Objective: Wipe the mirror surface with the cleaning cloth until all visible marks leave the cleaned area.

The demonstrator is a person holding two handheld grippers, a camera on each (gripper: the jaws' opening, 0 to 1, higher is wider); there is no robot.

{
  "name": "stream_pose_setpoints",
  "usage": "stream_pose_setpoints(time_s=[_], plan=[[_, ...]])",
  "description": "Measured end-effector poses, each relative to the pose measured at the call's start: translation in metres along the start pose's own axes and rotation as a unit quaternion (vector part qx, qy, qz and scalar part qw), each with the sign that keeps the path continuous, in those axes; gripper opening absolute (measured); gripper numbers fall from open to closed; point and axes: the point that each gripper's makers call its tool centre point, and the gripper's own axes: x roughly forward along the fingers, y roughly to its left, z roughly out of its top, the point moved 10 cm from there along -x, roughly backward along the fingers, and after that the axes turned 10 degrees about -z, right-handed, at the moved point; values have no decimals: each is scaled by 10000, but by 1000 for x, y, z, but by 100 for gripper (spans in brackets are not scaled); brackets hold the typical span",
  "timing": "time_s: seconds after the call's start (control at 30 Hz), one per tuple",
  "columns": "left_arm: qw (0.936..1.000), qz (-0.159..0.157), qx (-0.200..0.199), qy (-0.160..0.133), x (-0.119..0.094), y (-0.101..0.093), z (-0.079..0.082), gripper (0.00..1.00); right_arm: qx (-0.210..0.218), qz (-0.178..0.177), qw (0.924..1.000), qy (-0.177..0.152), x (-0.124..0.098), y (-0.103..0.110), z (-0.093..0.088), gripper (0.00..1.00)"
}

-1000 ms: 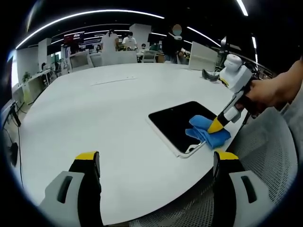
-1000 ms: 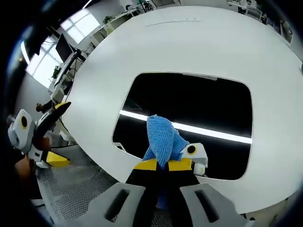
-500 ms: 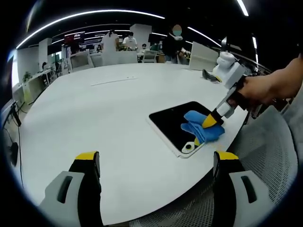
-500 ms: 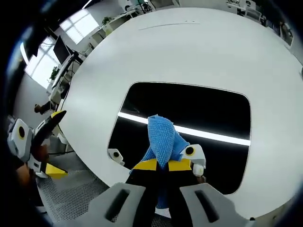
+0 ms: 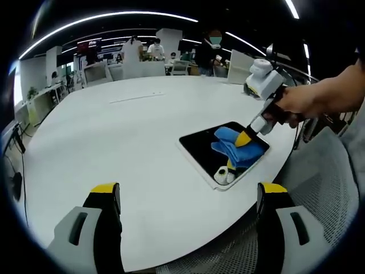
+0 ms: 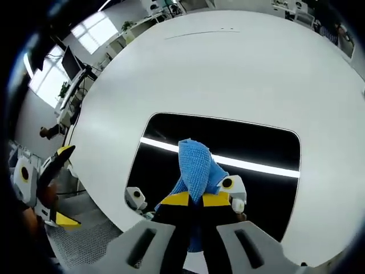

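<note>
Mirror: we see the mirror [image 5: 219, 149] lying flat on the white table [image 5: 125, 148], near the table edge that faces the mesh chair [image 5: 319, 188]; in the right gripper view the mirror [image 6: 251, 145] reads as a dark rounded rectangle crossed by one bright reflected light strip.

Cloth: the blue cloth [image 5: 234, 145] lies on the mirror, on the half toward the chair; in the right gripper view the cloth [image 6: 194, 168] bunches up straight above the jaw tips.

Right gripper: the right gripper [image 6: 191, 200] has its jaws pinched narrow on the cloth and presses it down on the mirror; from the other side we see the right gripper [image 5: 246, 136] held by a hand [image 5: 302, 105].

Left gripper: the left gripper [image 5: 188, 197] is spread wide with nothing between its jaws, over the table and well apart from the mirror.

Progress: we judge the wiping to be under way, not finished; the part of the mirror away from the chair looks dark and even, with no marks we can pick out there.

Left to do: as we judge it, the patch under the cloth and the mirror corner nearest the chair.

Hard to make out: the glass under the cloth is hidden; faint smears would be lost in the reflections; the pale shapes in the mirror beside the cloth look to us like the gripper's reflection, not dirt, though we cannot be sure.
</note>
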Motion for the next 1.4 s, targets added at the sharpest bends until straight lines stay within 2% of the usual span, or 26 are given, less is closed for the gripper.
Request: stream_pose_setpoints(time_s=[0.83,1.4], plan=[[10000,-41,-22,13,2,0,0,99,-138,-186,9997,-50,18,-5,47,0],[10000,-43,-33,23,1,0,0,99,-97,-247,9996,-103,23,-6,68,0]])
